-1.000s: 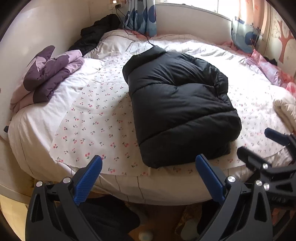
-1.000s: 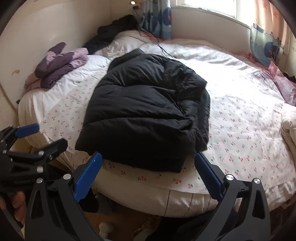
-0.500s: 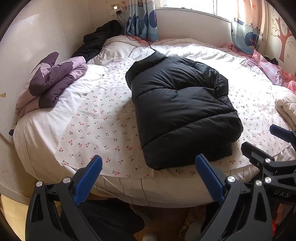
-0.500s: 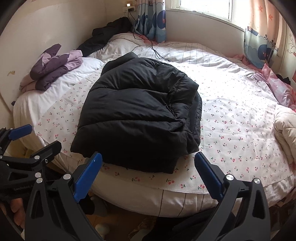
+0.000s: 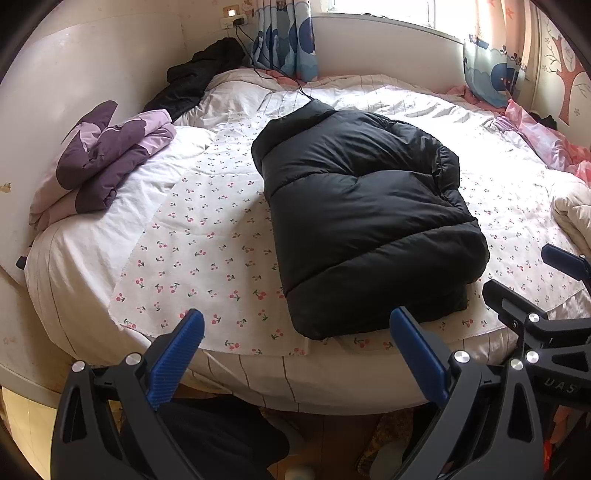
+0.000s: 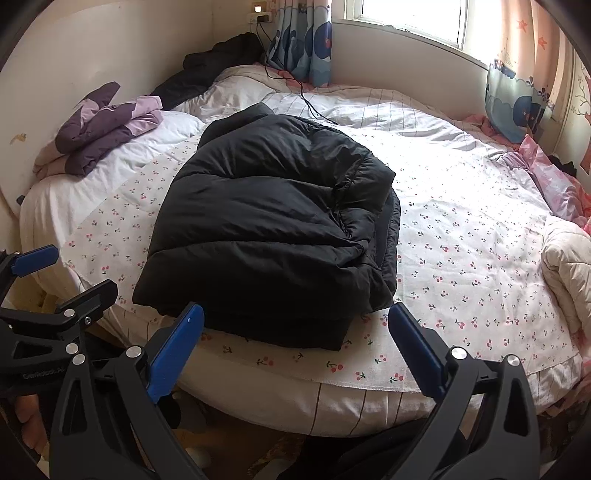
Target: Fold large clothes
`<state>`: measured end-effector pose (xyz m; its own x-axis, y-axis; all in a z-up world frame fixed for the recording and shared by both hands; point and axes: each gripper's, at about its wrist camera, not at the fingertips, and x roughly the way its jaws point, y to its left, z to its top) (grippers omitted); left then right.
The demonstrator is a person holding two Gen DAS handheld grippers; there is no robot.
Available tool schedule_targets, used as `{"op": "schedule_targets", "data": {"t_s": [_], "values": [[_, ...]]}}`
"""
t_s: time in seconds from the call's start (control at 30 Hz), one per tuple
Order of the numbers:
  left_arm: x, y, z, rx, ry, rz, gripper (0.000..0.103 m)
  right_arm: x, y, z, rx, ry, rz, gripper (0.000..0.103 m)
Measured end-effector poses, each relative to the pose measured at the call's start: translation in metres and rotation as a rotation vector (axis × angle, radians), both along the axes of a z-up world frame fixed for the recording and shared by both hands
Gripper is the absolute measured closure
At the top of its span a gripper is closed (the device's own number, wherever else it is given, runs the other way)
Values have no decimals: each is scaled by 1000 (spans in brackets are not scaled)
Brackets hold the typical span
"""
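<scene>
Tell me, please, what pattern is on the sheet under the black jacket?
Small red cherries on white, on the sheet beneath the black jacket; clearest in the right wrist view.

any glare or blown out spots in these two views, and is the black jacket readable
Left wrist view: window overexposed, glare washes the sheet to the right of the black jacket; quilting readable. Right wrist view: window blown out, jacket folds clear; both views bend at the edges.

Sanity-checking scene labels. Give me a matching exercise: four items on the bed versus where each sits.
Items:
1. black puffer jacket
2. purple quilt
3. dark garment
4. cream blanket

Places:
A. far left corner, below the wall socket
B. right edge of the bed
C. folded, middle of the cherry-print sheet
D. left side, by the wall

Pairs: 1-C, 2-D, 3-A, 4-B
</scene>
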<state>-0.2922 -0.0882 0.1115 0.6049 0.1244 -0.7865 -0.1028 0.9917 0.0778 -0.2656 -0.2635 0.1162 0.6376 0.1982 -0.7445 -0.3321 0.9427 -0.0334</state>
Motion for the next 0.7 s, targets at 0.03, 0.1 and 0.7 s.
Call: {"op": "schedule_targets", "data": {"t_s": [0.03,0.1,0.7], "values": [[0,0,0,2,0,1,6,1,0,0,-1,0,0,7],[1,0,-1,4,1,1,6,1,1,-1,-5,0,-1,7],[2,1,-4,-8,9,2,6,4,3,-4,-18,-6,-4,7]]}}
